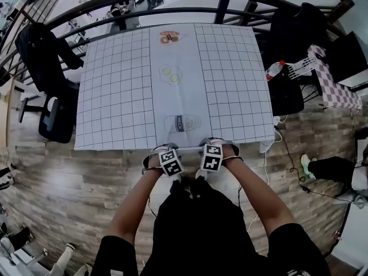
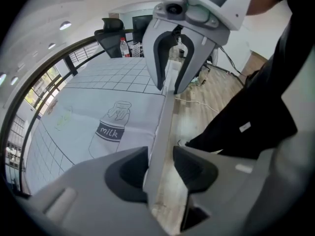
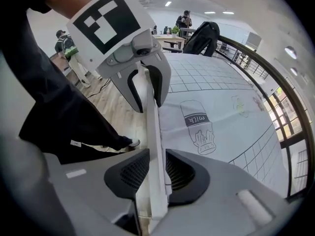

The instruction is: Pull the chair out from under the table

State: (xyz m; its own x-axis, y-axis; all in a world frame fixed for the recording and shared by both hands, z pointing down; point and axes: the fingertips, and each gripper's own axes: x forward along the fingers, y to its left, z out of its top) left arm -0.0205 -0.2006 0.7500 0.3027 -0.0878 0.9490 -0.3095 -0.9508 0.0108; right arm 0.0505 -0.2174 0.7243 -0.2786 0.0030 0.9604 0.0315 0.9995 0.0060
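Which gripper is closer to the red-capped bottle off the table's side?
Right. The right gripper straddles the chair's top rail at the end toward the red-capped bottle. The left gripper straddles the same rail beside it, farther away.

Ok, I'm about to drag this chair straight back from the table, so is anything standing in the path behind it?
Only the person's own body, standing right behind the chair's top rail. The wood floor beside them shows nothing else; a cable lies off to the right.

Black short-sleeved shirt [image 1: 198,234]; grey left claw [image 2: 161,167] and right claw [image 3: 153,168] bear black-and-white marker cubes [image 1: 171,162].
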